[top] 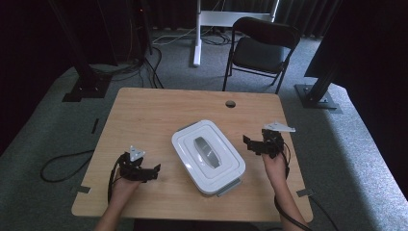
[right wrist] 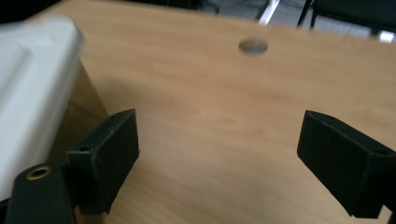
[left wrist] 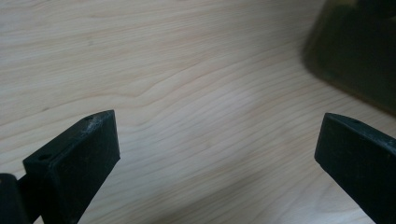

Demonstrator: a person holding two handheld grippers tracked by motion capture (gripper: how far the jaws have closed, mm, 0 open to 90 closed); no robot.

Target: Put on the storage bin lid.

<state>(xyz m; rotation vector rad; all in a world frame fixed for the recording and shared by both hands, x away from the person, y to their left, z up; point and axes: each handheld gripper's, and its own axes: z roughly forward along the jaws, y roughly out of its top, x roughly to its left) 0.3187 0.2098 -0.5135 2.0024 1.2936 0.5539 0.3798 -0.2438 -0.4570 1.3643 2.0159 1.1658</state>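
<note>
Lying between hand-held grippers, lidded box (top: pixel 208 155)

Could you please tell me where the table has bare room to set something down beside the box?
The table is bare along its far edge, between the box and the round hole, and across the whole far-left corner. It is tighter at the near edge, where the left claw and right claw flank the box.
</note>
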